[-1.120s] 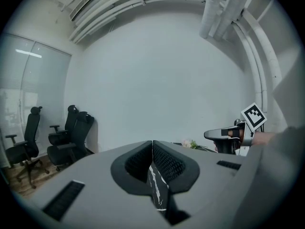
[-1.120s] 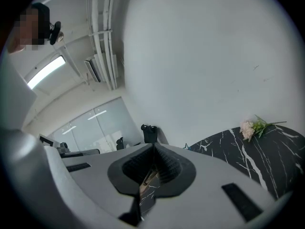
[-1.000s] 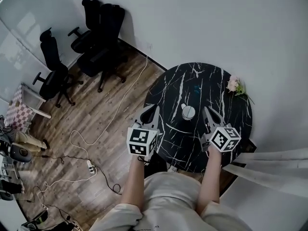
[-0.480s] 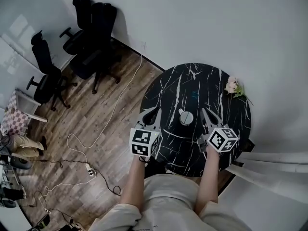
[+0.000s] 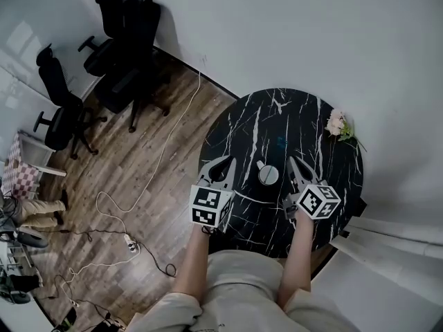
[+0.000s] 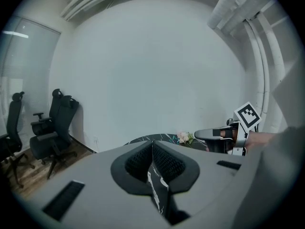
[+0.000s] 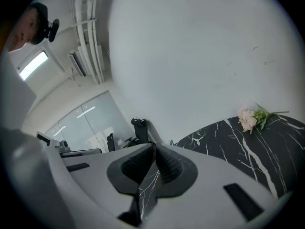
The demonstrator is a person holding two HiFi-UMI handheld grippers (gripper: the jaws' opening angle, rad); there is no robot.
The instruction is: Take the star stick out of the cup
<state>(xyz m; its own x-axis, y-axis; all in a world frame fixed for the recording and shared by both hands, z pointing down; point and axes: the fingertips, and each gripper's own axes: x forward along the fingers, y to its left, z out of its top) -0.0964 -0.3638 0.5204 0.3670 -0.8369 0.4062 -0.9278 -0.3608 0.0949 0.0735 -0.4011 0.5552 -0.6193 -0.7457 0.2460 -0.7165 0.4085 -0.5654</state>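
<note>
as it stands in the cup (image 5: pixel 269 176), star stick (image 5: pixel 261 164) tilts far-left

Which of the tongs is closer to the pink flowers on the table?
Right. The right tongs are over the table's near right part, with the flowers ahead and to their right. The left tongs are at the table's left edge, on the far side from the flowers.

Grey left gripper (image 6: pixel 152 146), black-white marker cube (image 5: pixel 210 207)
</note>
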